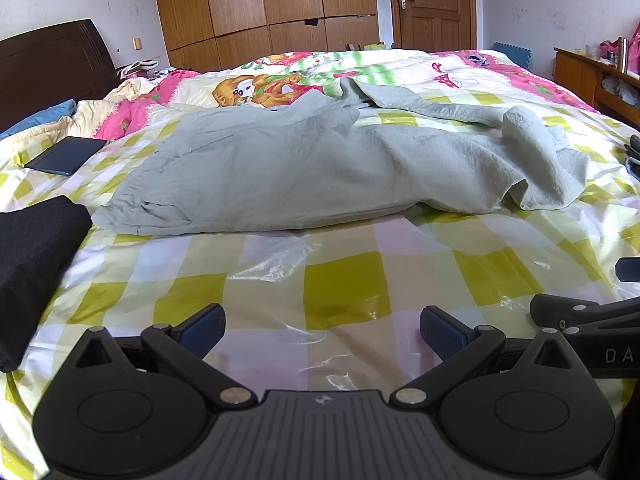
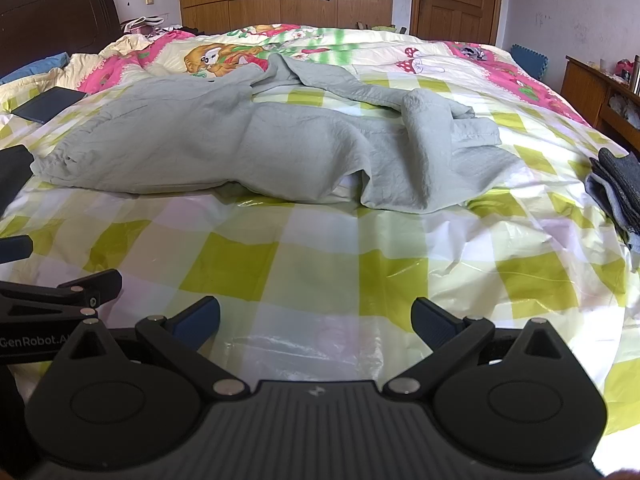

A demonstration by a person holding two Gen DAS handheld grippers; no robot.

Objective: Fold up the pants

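Pale grey-green pants (image 1: 304, 168) lie crumpled across the bed, waist to the left and legs bunched to the right; they also show in the right wrist view (image 2: 248, 144). My left gripper (image 1: 322, 330) is open and empty, low over the checked sheet, well short of the pants. My right gripper (image 2: 316, 318) is open and empty too, beside the left one and equally short of the pants. Part of the right gripper (image 1: 592, 320) shows at the left wrist view's right edge; part of the left gripper (image 2: 56, 296) shows at the right wrist view's left edge.
A shiny yellow-and-white checked sheet (image 1: 344, 280) covers the bed. A folded black garment (image 1: 32, 264) lies at the left. A dark phone or tablet (image 1: 66, 156) lies further back left. Folded grey clothes (image 2: 618, 192) lie at the right. Wardrobe, door and headboard stand behind.
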